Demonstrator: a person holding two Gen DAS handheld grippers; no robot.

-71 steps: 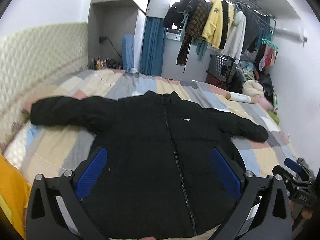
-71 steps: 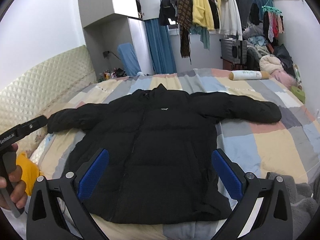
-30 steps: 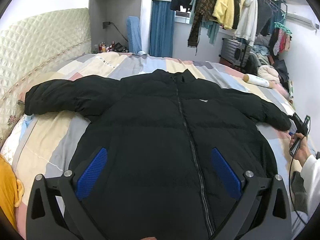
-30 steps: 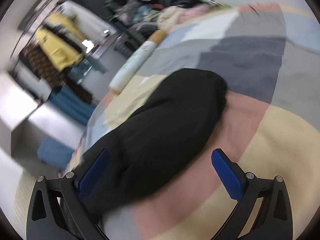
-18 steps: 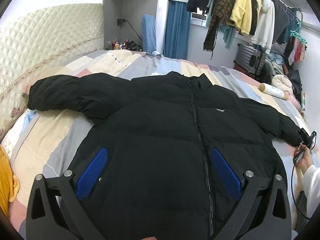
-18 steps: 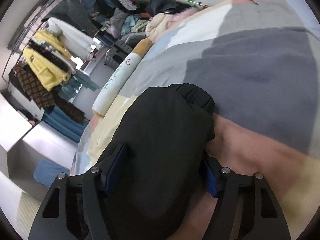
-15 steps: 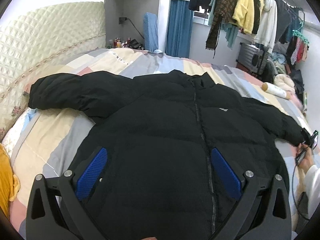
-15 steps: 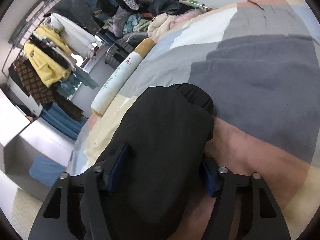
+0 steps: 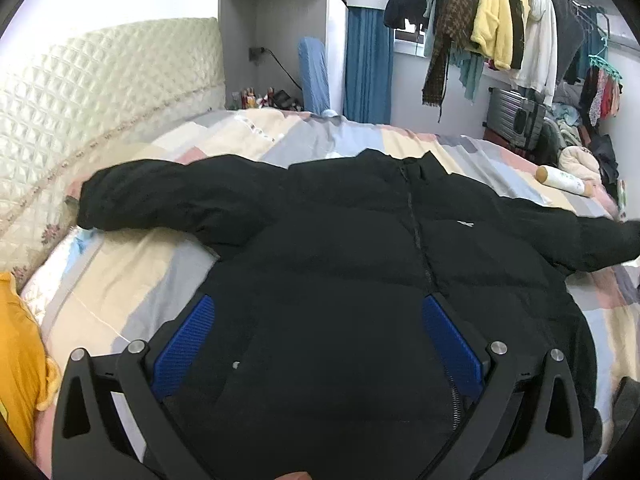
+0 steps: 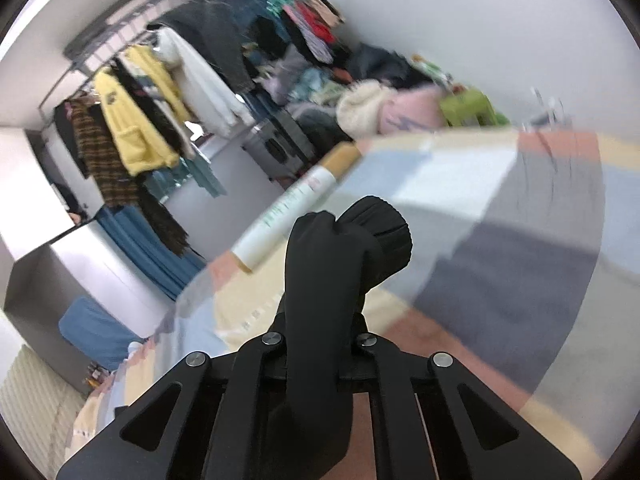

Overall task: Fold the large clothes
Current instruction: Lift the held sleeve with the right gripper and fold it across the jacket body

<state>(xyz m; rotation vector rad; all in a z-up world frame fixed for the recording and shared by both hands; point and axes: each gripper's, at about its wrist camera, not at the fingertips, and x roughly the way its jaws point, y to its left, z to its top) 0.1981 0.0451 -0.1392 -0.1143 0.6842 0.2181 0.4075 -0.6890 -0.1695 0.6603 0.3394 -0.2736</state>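
A black puffer jacket [image 9: 360,264] lies front-up on the patchwork bed [image 9: 132,272], zipper shut, sleeves spread to both sides. My left gripper [image 9: 316,340] is open and hovers over the jacket's lower body. My right gripper [image 10: 320,328] is shut on the end of the jacket's right sleeve [image 10: 336,252] and holds it lifted off the bed; the cuff sticks out past the fingers. In the left wrist view that sleeve [image 9: 592,240] is raised at the far right.
A quilted headboard [image 9: 80,104] runs along the left. A rack of hanging clothes [image 9: 492,12] and a suitcase [image 9: 516,120] stand beyond the bed. A long roll pillow [image 10: 292,204] lies at the bed's far edge. A yellow garment [image 9: 16,360] is at left.
My right gripper has closed on the sleeve end and lifted it off the bed, tilting the view. My left gripper has drifted slightly, still open over the jacket.
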